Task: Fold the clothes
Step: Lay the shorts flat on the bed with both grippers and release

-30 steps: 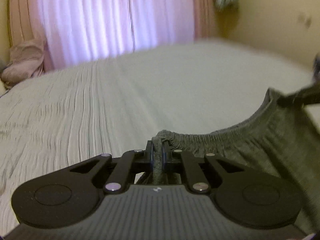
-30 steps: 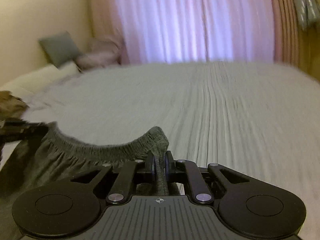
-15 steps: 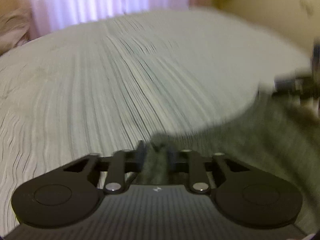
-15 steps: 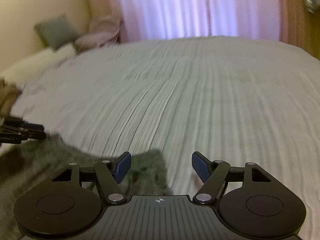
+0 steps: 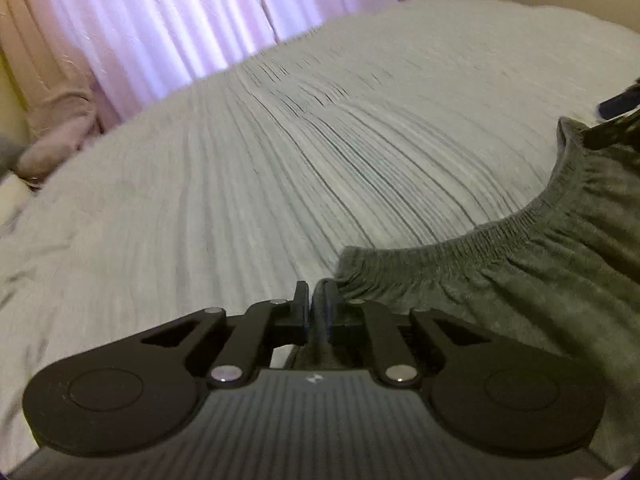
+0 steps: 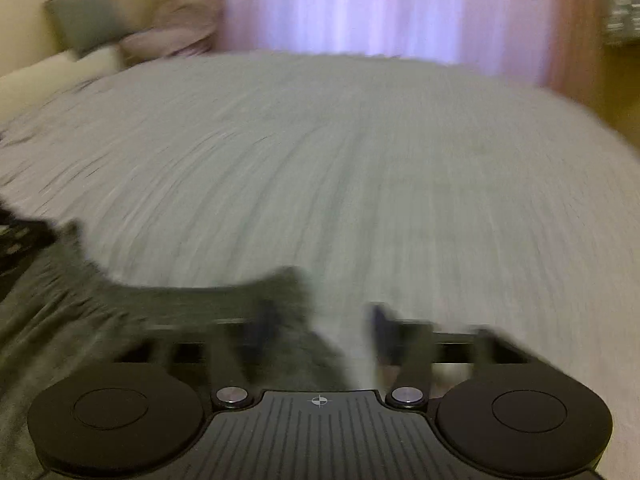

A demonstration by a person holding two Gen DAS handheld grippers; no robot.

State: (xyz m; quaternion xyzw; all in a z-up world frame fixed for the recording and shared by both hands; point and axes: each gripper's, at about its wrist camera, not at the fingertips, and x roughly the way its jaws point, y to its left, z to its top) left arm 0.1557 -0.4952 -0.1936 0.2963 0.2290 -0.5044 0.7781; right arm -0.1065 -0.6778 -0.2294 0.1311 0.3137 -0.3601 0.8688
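Note:
Dark grey shorts (image 5: 540, 288) with an elastic waistband (image 5: 460, 244) lie flat on the pale ribbed bedspread (image 5: 280, 168). My left gripper (image 5: 315, 300) is shut at the waistband's left corner. No cloth sticks out past its tips, and the fabric lies just right of and under them. My right gripper (image 6: 324, 320) is open over the waistband's other corner (image 6: 288, 284), which lies between its blurred fingers, nearer the left one. Each gripper shows as a dark shape at the edge of the other's view: the right gripper (image 5: 618, 104) and the left gripper (image 6: 20, 232).
The bedspread (image 6: 360, 160) stretches far ahead of the shorts. Pale curtains (image 5: 180, 20) hang beyond the bed. A grey pillow (image 6: 86, 16) and a pinkish bundle (image 6: 168, 36) sit at the far left, against a cream wall.
Both grippers lowered the waistband onto the bed. The right gripper opened and let go of its corner. The left fingers spread briefly and are now closed again.

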